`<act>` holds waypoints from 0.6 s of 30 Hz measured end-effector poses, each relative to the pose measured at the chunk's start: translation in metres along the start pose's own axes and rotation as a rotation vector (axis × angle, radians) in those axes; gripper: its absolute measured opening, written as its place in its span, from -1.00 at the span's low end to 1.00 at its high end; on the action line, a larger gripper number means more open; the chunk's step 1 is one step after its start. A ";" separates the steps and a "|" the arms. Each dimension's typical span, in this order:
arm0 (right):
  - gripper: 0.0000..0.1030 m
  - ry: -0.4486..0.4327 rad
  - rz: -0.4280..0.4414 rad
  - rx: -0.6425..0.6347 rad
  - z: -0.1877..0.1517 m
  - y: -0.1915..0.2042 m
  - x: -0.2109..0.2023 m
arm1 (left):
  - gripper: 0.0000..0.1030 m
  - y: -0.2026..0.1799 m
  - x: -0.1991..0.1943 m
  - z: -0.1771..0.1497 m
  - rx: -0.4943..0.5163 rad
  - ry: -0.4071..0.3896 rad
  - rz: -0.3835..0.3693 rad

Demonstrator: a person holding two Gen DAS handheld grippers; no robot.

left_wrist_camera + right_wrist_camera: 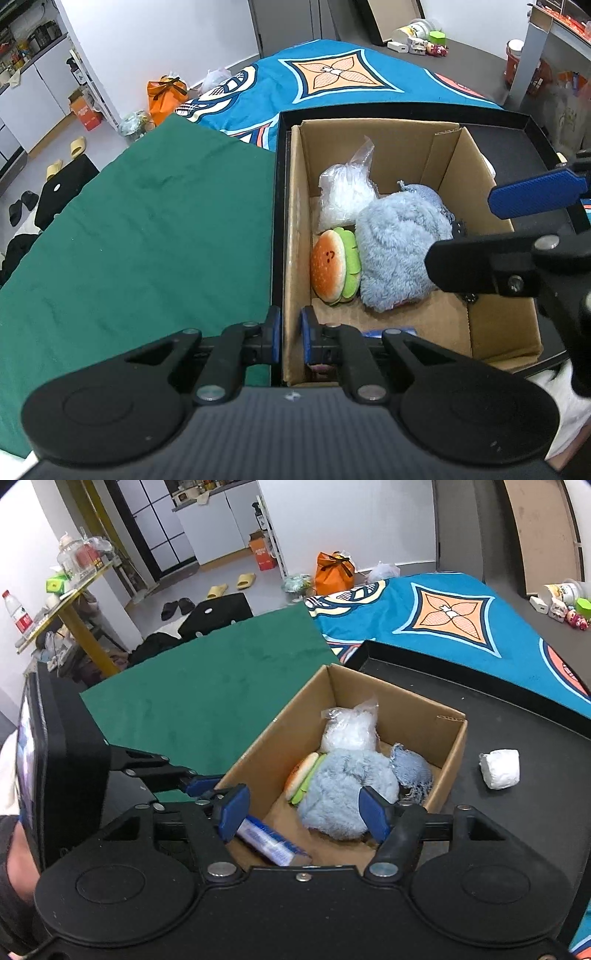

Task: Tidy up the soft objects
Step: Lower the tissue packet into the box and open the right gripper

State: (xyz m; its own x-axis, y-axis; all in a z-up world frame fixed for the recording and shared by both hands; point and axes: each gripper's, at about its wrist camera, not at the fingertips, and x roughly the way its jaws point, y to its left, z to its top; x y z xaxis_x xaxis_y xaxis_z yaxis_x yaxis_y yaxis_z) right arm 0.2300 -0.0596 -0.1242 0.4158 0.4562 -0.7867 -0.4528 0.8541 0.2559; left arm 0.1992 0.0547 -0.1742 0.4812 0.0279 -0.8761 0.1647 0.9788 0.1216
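We see the green cloth (147,229) spreading bare to the left of our left tongs (290,338), with the blue quilt (332,85) beyond it. The black tray (517,812) runs out to the right of our right tongs (303,812), open but for a white wad (499,768) lying apart from the box (399,147). The box sits in the tray's left corner. Our left tongs straddle its near-left wall, the fingers narrowly parted with that wall between them; whether they grip it we cannot tell. Our right tongs hang spread wide over the near rim. Ahead of them the blue plush (343,794) fills the middle, crowded by the denim scrap (412,770), clear bag (349,731) and burger toy (334,266). A blue pack (273,840) lies against the near wall.
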 end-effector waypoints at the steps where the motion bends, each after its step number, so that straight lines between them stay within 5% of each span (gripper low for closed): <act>1: 0.26 0.003 -0.002 -0.001 -0.001 0.000 0.000 | -0.77 0.000 0.000 0.000 -0.001 -0.001 0.001; 18: 0.41 -0.062 -0.106 0.034 -0.006 -0.038 -0.013 | -0.70 -0.010 -0.002 -0.001 0.047 0.002 0.058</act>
State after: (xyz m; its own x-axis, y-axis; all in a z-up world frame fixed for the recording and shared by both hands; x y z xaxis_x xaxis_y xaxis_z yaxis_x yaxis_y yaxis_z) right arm 0.2372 -0.0999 -0.1268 0.5084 0.3764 -0.7745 -0.3772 0.9059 0.1926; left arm 0.1955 0.0451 -0.1742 0.4892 0.0849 -0.8680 0.1769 0.9649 0.1940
